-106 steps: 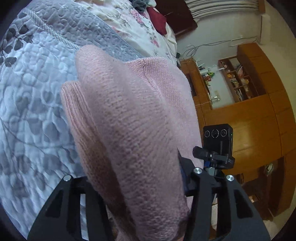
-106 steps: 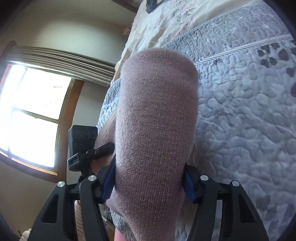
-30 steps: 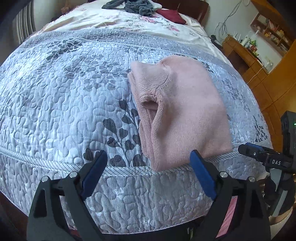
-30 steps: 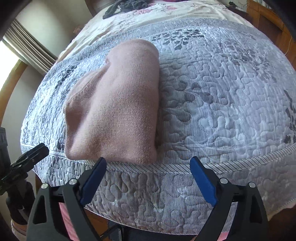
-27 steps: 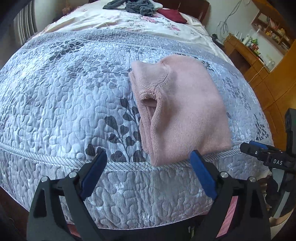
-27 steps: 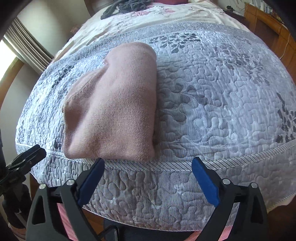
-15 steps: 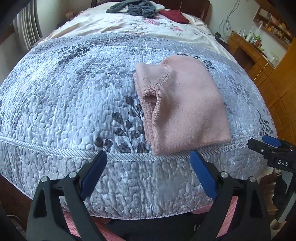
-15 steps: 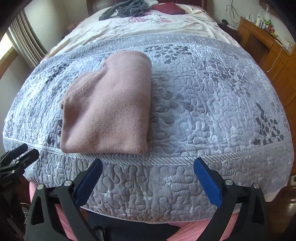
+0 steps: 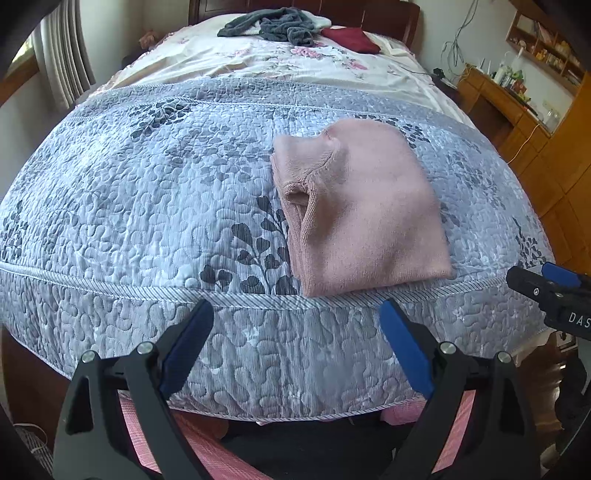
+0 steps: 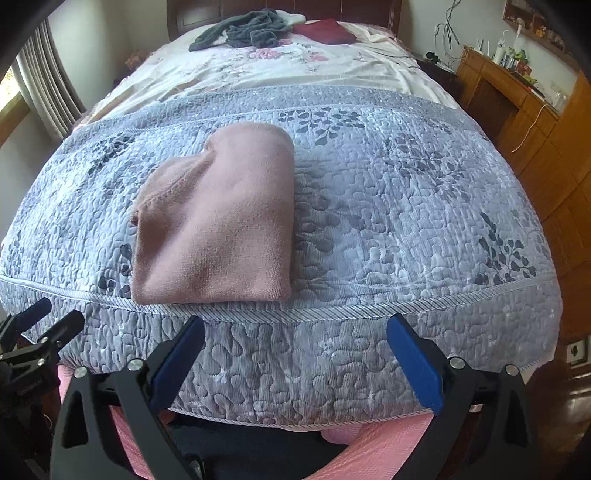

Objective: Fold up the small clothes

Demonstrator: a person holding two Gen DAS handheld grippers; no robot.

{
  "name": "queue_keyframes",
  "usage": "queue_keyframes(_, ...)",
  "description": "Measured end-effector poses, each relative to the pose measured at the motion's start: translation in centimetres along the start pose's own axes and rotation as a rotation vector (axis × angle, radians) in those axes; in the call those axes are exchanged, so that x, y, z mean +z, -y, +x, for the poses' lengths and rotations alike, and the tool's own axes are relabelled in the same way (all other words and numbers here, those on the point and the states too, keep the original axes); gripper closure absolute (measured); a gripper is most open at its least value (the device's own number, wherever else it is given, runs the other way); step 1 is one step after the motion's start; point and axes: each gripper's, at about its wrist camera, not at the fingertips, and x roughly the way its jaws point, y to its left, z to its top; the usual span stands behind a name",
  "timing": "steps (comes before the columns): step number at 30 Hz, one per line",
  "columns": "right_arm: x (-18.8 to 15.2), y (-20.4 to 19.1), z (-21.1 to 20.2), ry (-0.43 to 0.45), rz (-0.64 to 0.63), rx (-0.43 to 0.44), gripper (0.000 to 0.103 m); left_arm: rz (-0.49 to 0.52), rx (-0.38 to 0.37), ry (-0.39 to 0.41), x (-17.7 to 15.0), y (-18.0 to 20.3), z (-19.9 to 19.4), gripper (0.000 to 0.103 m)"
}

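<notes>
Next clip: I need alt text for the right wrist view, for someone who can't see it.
A folded pink knitted garment lies on the near edge of a grey quilted bedspread, untouched. The right claw hangs open below that edge, blue pads apart and empty. A heap of dark grey clothes and a dark red item lie at the far end.

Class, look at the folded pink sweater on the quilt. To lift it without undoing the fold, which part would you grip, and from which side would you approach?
Grip the near edge of the folded pink sweater, probably coming straight in from the foot of the bed. That thick, rounded edge lies just inside the quilt's corded border, facing both open tongs, left and right. One at each near corner should keep the layers together; the open, loose layers show on its left side.
</notes>
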Motion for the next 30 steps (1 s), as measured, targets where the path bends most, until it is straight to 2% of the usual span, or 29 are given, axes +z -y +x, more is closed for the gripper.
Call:
queue_keyframes(10,-0.1,-0.5,-2.1,0.049,-0.021,0.025,0.004,0.042,0.011,0.029,0.1,1.4,-1.6,0.012)
queue_keyframes(30,0.1,0.0,-2.1,0.069,-0.004,-0.009,0.004,0.061,0.031,0.023,0.3,2.0,-1.4,0.012)
